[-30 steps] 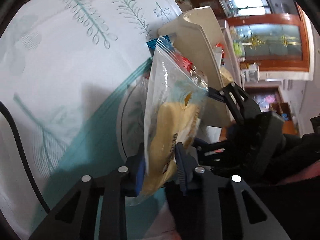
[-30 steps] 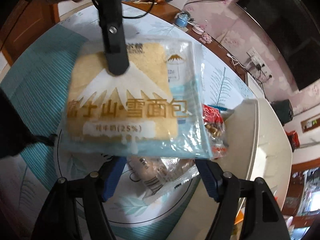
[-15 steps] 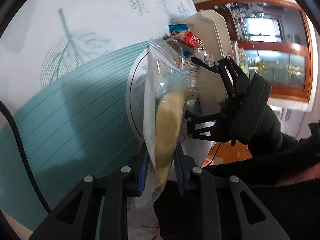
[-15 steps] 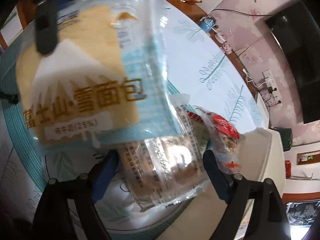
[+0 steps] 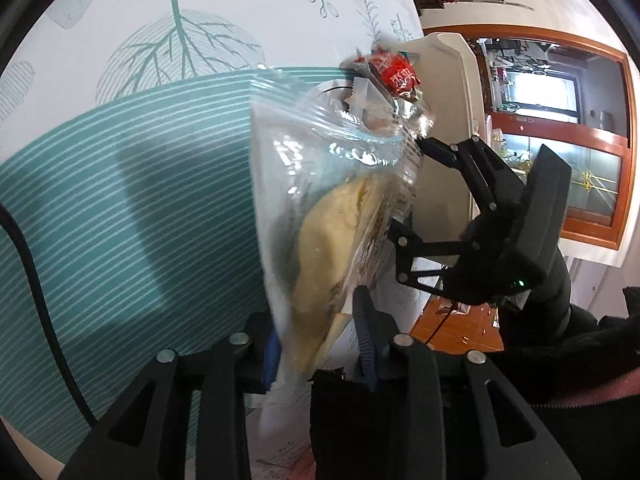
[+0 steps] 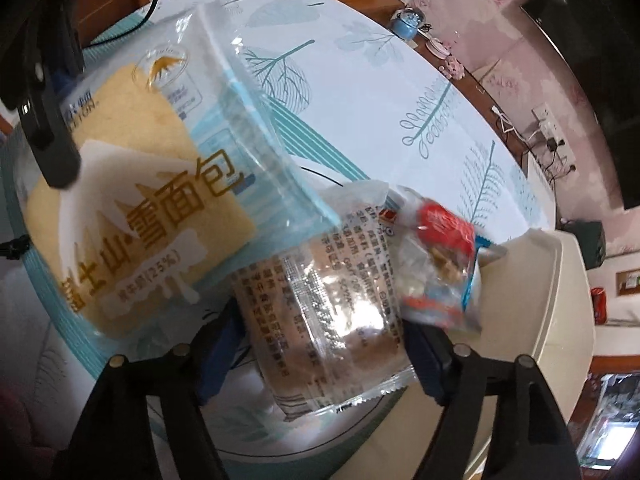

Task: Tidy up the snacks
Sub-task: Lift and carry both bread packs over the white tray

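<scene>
Left wrist view: the left gripper (image 5: 320,344) has the yellow bread pack (image 5: 332,240) between its blue pads, inside a clear zip bag (image 5: 312,148) — the jaws are opening, and the left pad seems to touch the bag while the right one stands a bit off. The right gripper (image 6: 320,344) is closing around a clear brown snack pack (image 6: 324,320), which fills the gap between its pads. A small red snack (image 6: 440,248) lies beside it, over the leaf-print tablecloth (image 6: 360,80) and near a white tray (image 6: 560,300).
</scene>
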Motion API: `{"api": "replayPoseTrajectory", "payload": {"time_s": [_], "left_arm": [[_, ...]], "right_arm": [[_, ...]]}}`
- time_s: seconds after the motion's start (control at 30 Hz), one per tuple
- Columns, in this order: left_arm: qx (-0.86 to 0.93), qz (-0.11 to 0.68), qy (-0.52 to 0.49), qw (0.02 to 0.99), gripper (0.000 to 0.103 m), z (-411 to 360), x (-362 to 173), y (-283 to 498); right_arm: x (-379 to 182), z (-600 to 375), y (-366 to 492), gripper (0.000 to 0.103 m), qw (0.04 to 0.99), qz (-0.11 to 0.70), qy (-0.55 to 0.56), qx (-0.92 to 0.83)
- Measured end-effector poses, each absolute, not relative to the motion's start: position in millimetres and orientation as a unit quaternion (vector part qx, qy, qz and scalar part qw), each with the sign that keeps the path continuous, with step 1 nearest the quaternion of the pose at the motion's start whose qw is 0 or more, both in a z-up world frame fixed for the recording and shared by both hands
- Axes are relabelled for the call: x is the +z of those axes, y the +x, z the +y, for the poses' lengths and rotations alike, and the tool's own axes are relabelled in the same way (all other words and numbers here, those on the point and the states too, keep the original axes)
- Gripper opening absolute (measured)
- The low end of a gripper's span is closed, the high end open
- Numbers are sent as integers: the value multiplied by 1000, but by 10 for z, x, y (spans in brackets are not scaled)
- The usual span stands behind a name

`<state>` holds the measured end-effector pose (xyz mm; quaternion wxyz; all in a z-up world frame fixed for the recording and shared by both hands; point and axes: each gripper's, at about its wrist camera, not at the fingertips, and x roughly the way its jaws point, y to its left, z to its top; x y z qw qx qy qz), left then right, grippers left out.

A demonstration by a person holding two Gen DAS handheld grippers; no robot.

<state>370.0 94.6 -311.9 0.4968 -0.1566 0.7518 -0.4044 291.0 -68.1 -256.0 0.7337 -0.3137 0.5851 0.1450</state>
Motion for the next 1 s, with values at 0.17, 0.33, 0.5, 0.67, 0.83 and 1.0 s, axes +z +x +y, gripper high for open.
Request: {"api": "replayPoseTrajectory", "payload": {"time_s": [0.17,0.33,0.5,0.67,0.83,1.0], "left_arm": [[-388,752,-179,501,39,943,-3134,3708],[-368,748,-216,508,33,998,-3114,3744],[-358,733,-227,532,27,1013,-2988,3715],[-332,725,-269,540,25,1129,-2911,3539],[-313,705,-334,541,23,1326,-2863,3220],[-304,684,-375,547,22,1436,-2731,2916]], "right_arm": [[-2557,-665,2858,74,734,593,-297,148],[-2542,-646,2779,73,734,603,-270,157],[-2543,-630,2714,73,737,611,-244,154],[-2515,-689,2648,73,741,625,-201,140],[-2477,-750,2498,73,741,641,-155,125],[-2406,-783,2314,73,741,653,-118,101]]}}
